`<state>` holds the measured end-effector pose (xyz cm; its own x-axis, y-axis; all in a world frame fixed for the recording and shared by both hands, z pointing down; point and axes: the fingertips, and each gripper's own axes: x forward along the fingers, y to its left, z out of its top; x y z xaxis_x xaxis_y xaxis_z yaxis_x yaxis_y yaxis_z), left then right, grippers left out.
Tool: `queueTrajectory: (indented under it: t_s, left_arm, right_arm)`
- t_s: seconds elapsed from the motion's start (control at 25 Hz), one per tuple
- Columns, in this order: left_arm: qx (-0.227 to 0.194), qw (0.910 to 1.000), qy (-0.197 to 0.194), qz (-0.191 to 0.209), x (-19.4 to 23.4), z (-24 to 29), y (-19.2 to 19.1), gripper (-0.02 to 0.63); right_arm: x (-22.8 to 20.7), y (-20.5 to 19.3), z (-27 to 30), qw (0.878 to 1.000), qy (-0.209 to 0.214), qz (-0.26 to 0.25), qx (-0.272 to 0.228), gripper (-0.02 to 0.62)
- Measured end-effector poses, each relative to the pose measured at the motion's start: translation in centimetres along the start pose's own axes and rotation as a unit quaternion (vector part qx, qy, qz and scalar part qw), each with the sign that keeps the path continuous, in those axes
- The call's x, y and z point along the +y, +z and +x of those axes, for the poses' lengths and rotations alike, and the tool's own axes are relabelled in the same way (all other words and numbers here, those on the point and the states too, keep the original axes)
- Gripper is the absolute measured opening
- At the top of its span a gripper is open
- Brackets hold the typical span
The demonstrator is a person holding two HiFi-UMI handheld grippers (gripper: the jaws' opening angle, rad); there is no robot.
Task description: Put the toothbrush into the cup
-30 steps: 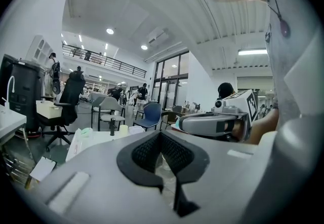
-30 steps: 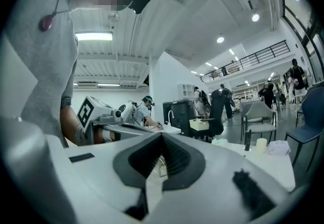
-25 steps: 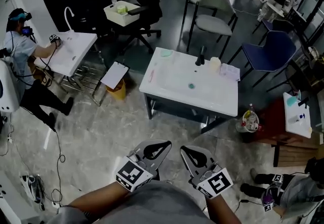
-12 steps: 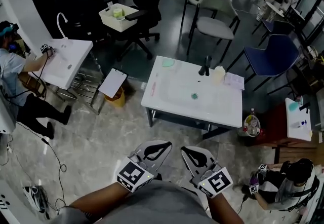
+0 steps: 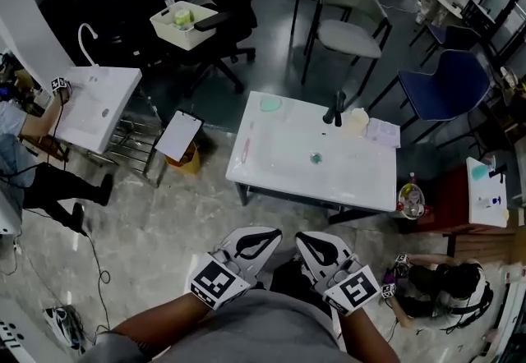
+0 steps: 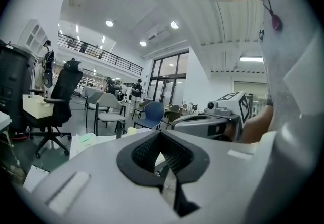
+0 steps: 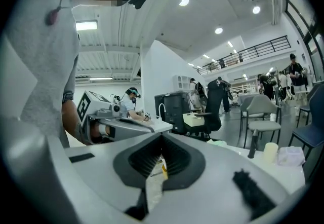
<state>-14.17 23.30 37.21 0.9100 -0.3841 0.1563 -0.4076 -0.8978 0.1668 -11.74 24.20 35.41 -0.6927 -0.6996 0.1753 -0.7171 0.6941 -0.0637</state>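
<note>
At the bottom of the head view both tools sat close to the person's body: left tool (image 5: 261, 235) and right tool (image 5: 306, 240), jaws together on each, nothing held. Each tool's own view agreed, with only floor showing past the closed pads. Well ahead, across the floor, stood the white worktop (image 5: 362, 181). A thin pinkish streak near its left edge looked like the toothbrush (image 5: 245, 142), too small to be sure. A pale cup (image 5: 357, 118) stood at the far right side, just beside a dark faucet (image 5: 334, 107) and well apart from the streak. Task not started, by my read. Risks: the brush lay flat and close to the edge, so a tool arriving closed or opening late could shove it off. The cup looked light and could tip if the brush went in slanted or a tool clipped its rim. The faucet beside it crowded the approach.
</note>
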Motion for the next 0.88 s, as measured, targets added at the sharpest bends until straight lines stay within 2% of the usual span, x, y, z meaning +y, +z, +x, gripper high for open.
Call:
queueTrajectory:
  t_s: [0.32, 0.68, 0.88]
  left_arm:
    - [-0.008, 0.9995, 0.031, -0.001, 2.9, 5.9, 1.8, 0.009]
    - [-0.012, 0.9962, 0.086, 0.003, 4.7, 12.9, 4.1, 0.009]
    - [-0.010, 0.9916, 0.129, 0.007, 5.5, 15.3, 4.3, 0.009]
  right_arm:
    - [-6.2, 0.5, 0.7, 0.999, 0.036, -0.007, -0.009, 0.009]
    - [-14.7, 1.4, -0.5, 0.998, 0.064, 0.006, -0.019, 0.009]
    - [-17.5, 1.2, -1.1, 0.996, 0.088, 0.010, -0.019, 0.009]
